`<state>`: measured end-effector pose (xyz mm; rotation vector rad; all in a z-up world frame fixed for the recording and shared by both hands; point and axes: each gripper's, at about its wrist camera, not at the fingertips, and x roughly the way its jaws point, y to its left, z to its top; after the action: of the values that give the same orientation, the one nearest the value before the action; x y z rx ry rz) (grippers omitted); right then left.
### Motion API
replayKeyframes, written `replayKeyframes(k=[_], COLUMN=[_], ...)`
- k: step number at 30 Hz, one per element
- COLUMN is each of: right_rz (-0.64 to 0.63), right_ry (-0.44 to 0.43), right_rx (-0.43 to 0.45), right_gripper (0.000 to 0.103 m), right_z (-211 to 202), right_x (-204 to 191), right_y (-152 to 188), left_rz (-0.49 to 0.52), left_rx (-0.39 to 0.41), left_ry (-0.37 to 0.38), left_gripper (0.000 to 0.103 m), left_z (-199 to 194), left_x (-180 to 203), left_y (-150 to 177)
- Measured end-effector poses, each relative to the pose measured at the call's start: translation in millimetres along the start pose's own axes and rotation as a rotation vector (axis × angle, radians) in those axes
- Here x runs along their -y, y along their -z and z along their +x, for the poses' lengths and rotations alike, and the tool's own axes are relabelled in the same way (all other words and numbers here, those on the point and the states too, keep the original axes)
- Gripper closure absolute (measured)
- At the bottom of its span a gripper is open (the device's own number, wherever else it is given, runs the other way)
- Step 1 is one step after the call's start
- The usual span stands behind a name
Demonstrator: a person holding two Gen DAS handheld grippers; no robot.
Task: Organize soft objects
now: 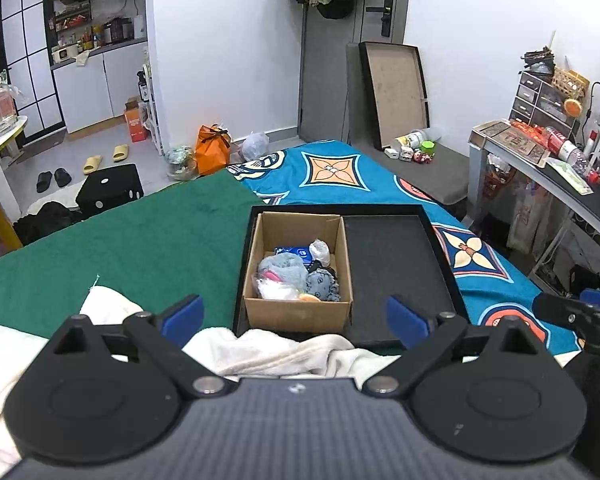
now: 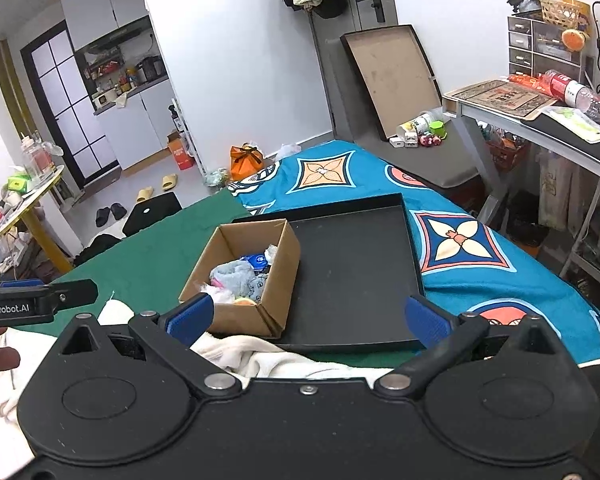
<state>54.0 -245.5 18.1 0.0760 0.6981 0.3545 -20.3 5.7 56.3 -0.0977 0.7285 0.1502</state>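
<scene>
A brown cardboard box (image 1: 296,312) (image 2: 236,318) sits in the left half of a shallow black tray (image 1: 396,264) (image 2: 352,276) on the bed. Inside lie several soft items: a grey-blue cloth (image 1: 284,266) (image 2: 234,274), a blue packet (image 1: 294,252), a white bundle (image 1: 320,250) and a grey patterned pouch (image 1: 322,284). My left gripper (image 1: 294,316) is open, hovering before the box above a cream towel (image 1: 276,350) (image 2: 260,356). My right gripper (image 2: 308,316) is open too, just short of the tray's near edge, with nothing between its fingers.
The bed carries a green cover (image 1: 140,232) and a blue patterned sheet (image 1: 340,168). A cluttered desk (image 2: 540,120) stands to the right, and a box lid (image 1: 394,92) leans on the far wall. Slippers and bags lie on the floor at left.
</scene>
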Motion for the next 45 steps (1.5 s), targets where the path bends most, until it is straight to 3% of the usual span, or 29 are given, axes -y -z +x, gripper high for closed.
replayKeyframes(k=[14,45], right_rz=[-0.019,-0.043], right_ry=[0.011,0.027], right_rx=[0.031,0.036], right_gripper=[0.000,0.000], right_z=[-22.7,-30.2], right_x=[-5.8,-14.9], right_y=[14.0,21.5], left_rz=[0.006,0.000], left_rx=[0.028,0.044], left_ry=[0.014,0.022], left_gripper=[0.006,0.005], left_z=[-22.3,-35.8], left_x=[-2.2,-8.9], left_y=[17.3,23.4])
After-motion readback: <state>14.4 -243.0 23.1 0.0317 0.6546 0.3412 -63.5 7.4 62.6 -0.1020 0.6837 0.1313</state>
